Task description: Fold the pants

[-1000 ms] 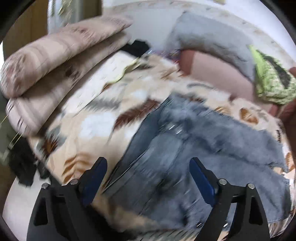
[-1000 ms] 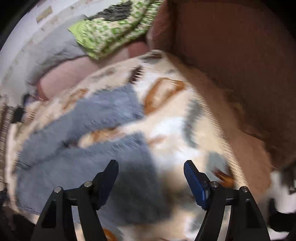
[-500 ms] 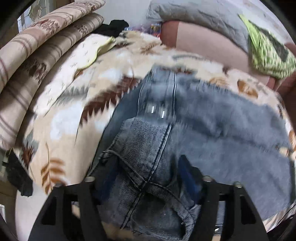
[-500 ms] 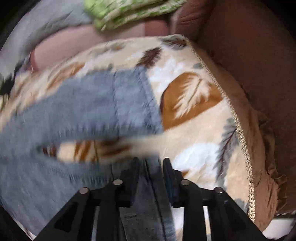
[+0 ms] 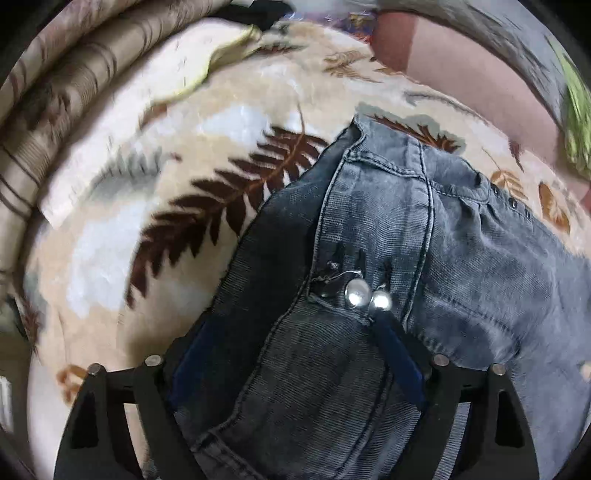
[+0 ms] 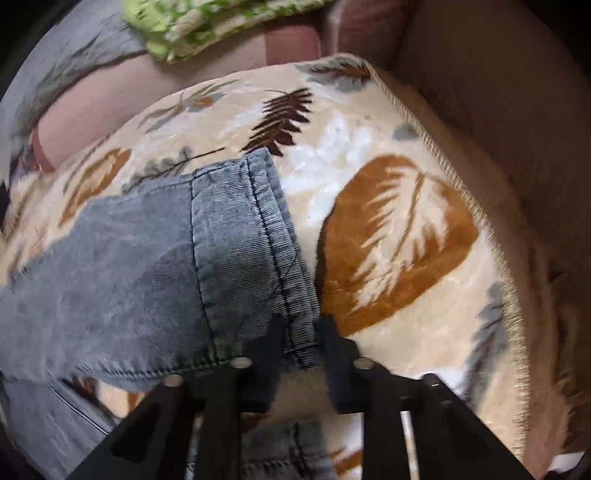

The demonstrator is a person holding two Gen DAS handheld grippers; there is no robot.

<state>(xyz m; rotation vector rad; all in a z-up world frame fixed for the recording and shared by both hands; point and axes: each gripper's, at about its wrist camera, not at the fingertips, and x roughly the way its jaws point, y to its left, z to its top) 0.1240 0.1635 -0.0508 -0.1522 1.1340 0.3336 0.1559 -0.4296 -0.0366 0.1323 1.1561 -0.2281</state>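
Grey-blue denim pants [image 5: 443, 229] lie spread on a leaf-patterned blanket [image 5: 147, 166]. In the left wrist view the waistband with its two metal buttons [image 5: 358, 291] sits just ahead of my left gripper [image 5: 295, 358]. Its jaws are closing, and the bunched waist fills the gap from pad to pad. In the right wrist view a pant leg ends in a stitched hem [image 6: 255, 240]. My right gripper [image 6: 303, 347] is closing its narrow jaws on the hem's lower corner, with the denim pinched between the pads.
Striped pillows [image 5: 55, 92] are stacked at the left of the blanket. A pink cushion [image 5: 461, 66] and a green patterned cloth [image 6: 207, 22] lie at the back. The blanket's fringed edge [image 6: 491, 240] runs along a brown sofa side [image 6: 498, 92] on the right.
Both grippers have come down close onto the pants. The right jaws went from wide to pinched on the leg hem. The left jaws narrowed around the waistband.
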